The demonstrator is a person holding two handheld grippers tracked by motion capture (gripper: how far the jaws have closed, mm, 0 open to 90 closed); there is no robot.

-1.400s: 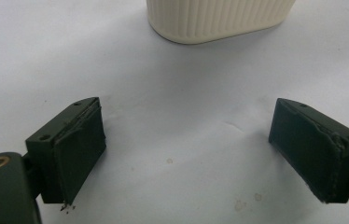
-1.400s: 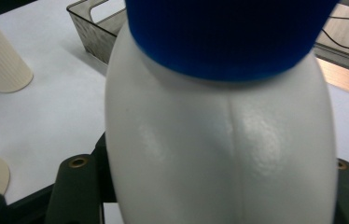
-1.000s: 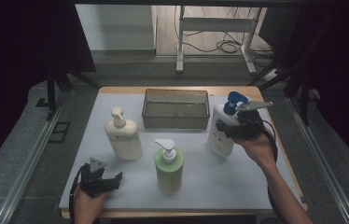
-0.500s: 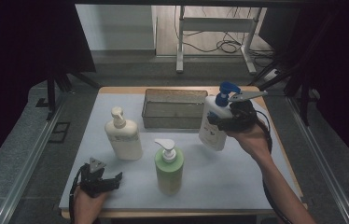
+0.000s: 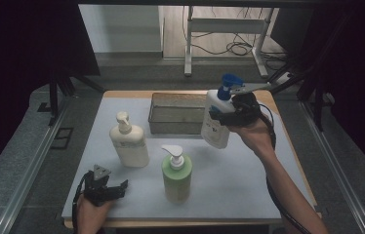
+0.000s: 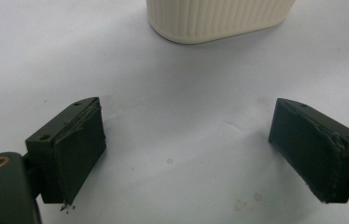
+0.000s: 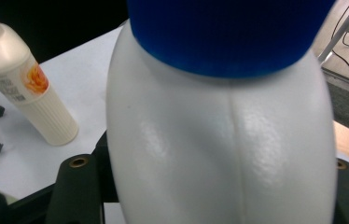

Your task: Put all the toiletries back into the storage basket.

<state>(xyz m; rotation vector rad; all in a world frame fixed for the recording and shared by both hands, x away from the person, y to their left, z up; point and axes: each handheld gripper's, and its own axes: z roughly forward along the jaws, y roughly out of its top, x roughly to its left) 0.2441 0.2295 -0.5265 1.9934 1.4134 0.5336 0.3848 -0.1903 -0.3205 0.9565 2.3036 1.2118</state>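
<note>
The white pump bottle with the blue pump head (image 5: 215, 122) is pinched by the right tongs (image 5: 224, 116) and held clear of the desk (image 5: 249, 180), right of centre in the high view. Its long axis is tilted, the blue head toward the upper right, the base toward the lower left. The grey wire basket (image 5: 176, 113) lies just to its left, partly behind it, so the coming move is judged a short carry leftward. The left tongs (image 5: 117, 187), spread and empty, are rested at the lower left, well apart.
</note>
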